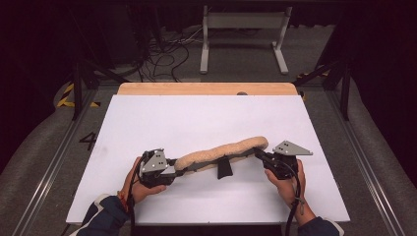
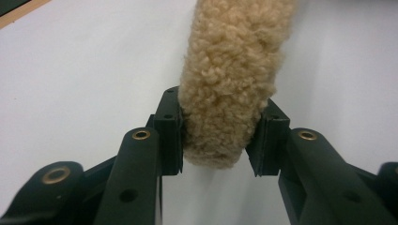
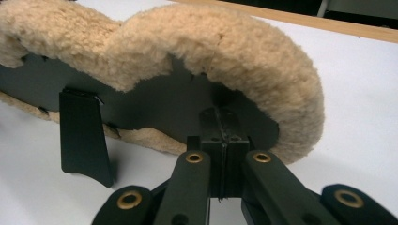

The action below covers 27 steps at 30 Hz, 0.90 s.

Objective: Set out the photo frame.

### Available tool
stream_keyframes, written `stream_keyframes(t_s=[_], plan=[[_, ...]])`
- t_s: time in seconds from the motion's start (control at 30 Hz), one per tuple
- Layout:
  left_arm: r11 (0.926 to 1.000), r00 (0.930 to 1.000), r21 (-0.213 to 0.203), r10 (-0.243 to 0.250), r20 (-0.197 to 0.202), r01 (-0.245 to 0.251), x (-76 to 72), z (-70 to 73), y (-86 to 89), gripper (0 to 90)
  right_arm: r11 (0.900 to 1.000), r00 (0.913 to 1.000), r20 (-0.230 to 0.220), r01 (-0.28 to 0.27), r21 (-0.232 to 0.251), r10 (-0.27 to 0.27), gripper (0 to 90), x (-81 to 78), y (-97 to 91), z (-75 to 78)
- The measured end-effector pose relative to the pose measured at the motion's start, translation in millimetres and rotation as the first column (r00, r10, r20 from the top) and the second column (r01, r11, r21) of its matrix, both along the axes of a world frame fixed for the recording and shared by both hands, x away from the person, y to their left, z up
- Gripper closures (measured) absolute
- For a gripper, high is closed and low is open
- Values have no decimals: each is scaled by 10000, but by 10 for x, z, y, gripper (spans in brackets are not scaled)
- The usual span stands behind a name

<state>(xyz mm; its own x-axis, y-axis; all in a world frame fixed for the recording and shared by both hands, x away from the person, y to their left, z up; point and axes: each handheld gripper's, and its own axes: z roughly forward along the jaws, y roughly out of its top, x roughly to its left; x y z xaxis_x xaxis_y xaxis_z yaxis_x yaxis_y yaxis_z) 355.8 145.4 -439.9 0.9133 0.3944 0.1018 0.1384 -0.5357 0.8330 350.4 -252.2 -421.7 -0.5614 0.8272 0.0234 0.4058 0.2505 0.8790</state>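
A long tan fleece pad (image 1: pixel 221 150) with a black backing (image 3: pixel 164 103) stretches between my two grippers above the white board (image 1: pixel 196 118). A black strap tab (image 1: pixel 224 168) hangs from its middle down to the board. My left gripper (image 1: pixel 172 167) has the pad's left end (image 2: pixel 230 79) between its jaws, and both pads press into the fleece. My right gripper (image 1: pixel 258 153) is shut on the thin black backing at the pad's right end (image 3: pixel 225 42), just under the fleece rim. A hand holds each gripper near the board's front edge.
The white board lies on a wooden tabletop whose edge (image 1: pixel 206 88) shows at the back. Beyond it, on the floor, stand a white metal frame (image 1: pixel 243 34) and a tangle of cables (image 1: pixel 162 54). Dark rails run along both sides.
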Motion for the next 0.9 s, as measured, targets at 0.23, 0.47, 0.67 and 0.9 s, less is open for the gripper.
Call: stream_keyframes(t_s=[0.23, 0.47, 0.67, 0.9], plan=[[9990, 9988, 444, -31, 497, 9, -115, 13, -53, 639, 10000, 10000, -57, 14, -69, -14, 900, -3, 7, -24], [9985, 9979, 546, -41, 648, 6, -165, 15, -79, 642, 9999, 10000, -41, 64, -85, -64, 900, 19, 5, -28], [9967, 9959, 807, -173, 886, 101, -222, 22, -115, 651, 10000, 10000, -83, 39, -91, -39, 900, 95, 19, -38], [9948, 9946, 1004, -244, 1004, 143, -330, 34, -189, 651, 9996, 9997, -202, 158, -218, -163, 898, 143, 39, -71]])
